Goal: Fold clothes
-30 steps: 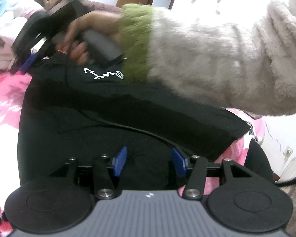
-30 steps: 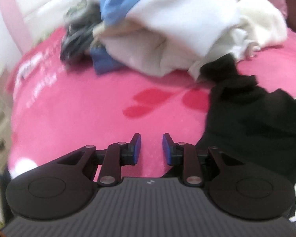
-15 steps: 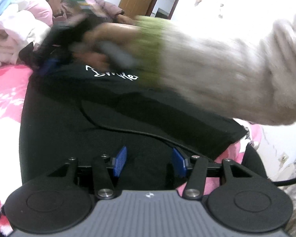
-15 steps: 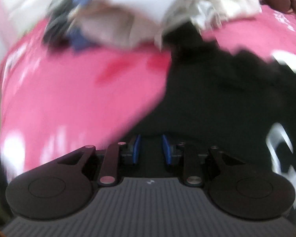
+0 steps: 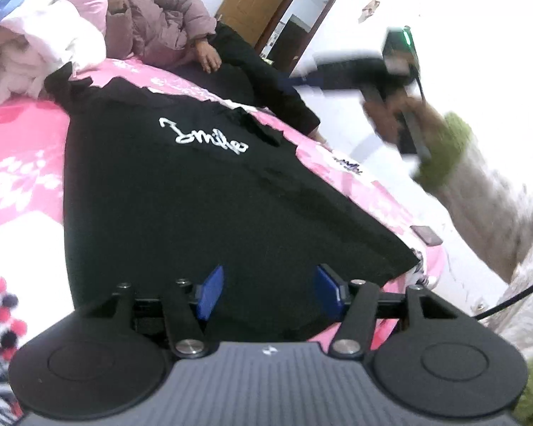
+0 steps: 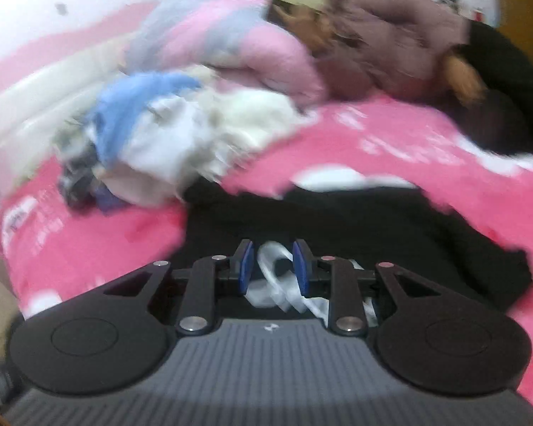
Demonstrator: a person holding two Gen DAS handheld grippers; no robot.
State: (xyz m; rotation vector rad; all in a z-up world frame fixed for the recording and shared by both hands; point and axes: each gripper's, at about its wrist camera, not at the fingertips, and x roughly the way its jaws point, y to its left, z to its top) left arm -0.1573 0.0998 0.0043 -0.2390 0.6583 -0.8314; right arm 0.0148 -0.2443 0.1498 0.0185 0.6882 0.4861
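- The black cotton T-shirt with white script (image 5: 181, 191) lies flat mid-frame on the pink bed (image 5: 21, 131); folding looks barely begun.
- The left tool (image 5: 266, 293) is spread, empty (low in the frame); the right tool (image 6: 273, 266) is also parted, holding nothing.

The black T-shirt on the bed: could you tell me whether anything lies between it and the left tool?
Nothing visible does. The left tool is open directly over the black T-shirt, bare fabric between its fingertips; the clothes pile lies beyond the shirt.

The T-shirt (image 5: 202, 206) is black with white script lettering (image 5: 202, 137); the bedsheet (image 5: 21, 135) is pink with white floral print; the gripper pads (image 5: 209, 293) are blue; the sleeve (image 5: 497, 220) is grey-beige fleece with a moss-green cuff (image 5: 444, 152)
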